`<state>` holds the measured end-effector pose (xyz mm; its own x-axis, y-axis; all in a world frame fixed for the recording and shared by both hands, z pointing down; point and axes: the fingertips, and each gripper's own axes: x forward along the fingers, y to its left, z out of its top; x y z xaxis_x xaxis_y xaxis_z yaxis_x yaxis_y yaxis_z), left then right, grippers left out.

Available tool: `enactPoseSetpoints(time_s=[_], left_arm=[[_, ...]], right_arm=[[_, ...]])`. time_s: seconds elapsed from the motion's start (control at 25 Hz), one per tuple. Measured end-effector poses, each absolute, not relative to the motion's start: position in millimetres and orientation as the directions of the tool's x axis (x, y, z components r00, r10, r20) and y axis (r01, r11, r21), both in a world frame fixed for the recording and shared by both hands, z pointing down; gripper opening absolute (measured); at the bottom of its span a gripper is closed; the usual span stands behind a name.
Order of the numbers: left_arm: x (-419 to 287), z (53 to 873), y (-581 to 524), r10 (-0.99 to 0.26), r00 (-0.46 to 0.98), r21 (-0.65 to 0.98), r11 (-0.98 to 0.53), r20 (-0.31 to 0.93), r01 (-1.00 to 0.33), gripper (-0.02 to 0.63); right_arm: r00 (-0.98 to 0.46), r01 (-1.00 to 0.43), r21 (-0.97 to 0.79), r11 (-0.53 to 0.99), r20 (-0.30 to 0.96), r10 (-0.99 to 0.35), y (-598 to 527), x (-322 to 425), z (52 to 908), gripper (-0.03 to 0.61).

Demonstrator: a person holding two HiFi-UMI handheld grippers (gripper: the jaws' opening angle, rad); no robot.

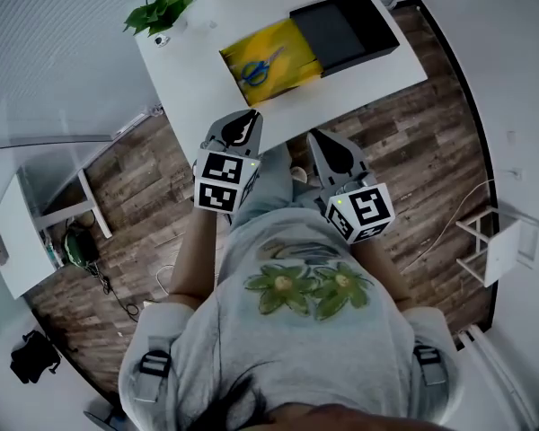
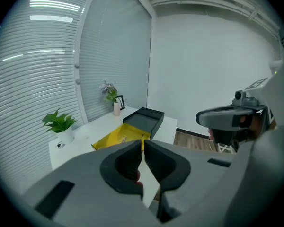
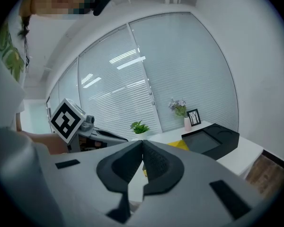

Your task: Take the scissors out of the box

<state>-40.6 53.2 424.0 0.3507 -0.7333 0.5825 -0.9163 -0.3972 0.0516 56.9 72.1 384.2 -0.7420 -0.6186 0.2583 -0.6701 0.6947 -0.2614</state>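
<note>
Head view: finds the scissors (image 1: 259, 68), blue-handled and blurred, lying in the open yellow box (image 1: 292, 41) near the middle of the desk (image 1: 184, 74). Puts a black lid (image 1: 346, 30) just beside the box toward the right edge, and a potted plant (image 1: 157, 12) by the left edge. Places the left gripper (image 1: 244, 119) and right gripper (image 1: 323, 144) short of the near edge, well apart from the box. Cannot read either pair of jaws from here.

Left gripper view: shows jaws pressed together, nothing between. Hides the box's near part; cannot make out the scissors. Adds a flower vase (image 2: 116, 105) and picture frame (image 2: 120, 100) at the far edge.

Right gripper view: shows jaws likewise closed, empty. Leaves only a yellow sliver of box beside the lid.
</note>
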Motion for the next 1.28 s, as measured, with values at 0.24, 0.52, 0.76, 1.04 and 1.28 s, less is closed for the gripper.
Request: enactPoseSetpoints(time_s=[0.24,0.52,0.76,1.04,1.28], left_arm=[[-47,441,28,-0.69,0.353,0.063,-0.408,0.632,-0.911,0.008],[-50,465,4,-0.636,0.364,0.067,-0.441,0.681,-0.895,0.008],[-54,490,-21,-0.583,0.356,0.037,-0.487,0.73,-0.873,0.041],[-57,516,-41,-0.518,0.318,-0.006,-0.529,0.794,-0.848,0.084],[-65,537,-54,-0.459,0.266,-0.041,-0.557,0.848,-0.83,0.092]], right_arm=[[-0.749,-0.661,-0.28,0.696,0.281,-0.599,47,43,391,0.006],[-0.747,-0.662,-0.284,0.693,0.322,-0.582,22,36,404,0.006],[-0.733,-0.676,-0.29,0.677,0.347,-0.584,0,34,412,0.006],[-0.72,-0.691,-0.297,0.659,0.359,-0.594,-25,37,418,0.006],[-0.713,-0.699,-0.304,0.648,0.371,-0.595,-41,42,423,0.006]])
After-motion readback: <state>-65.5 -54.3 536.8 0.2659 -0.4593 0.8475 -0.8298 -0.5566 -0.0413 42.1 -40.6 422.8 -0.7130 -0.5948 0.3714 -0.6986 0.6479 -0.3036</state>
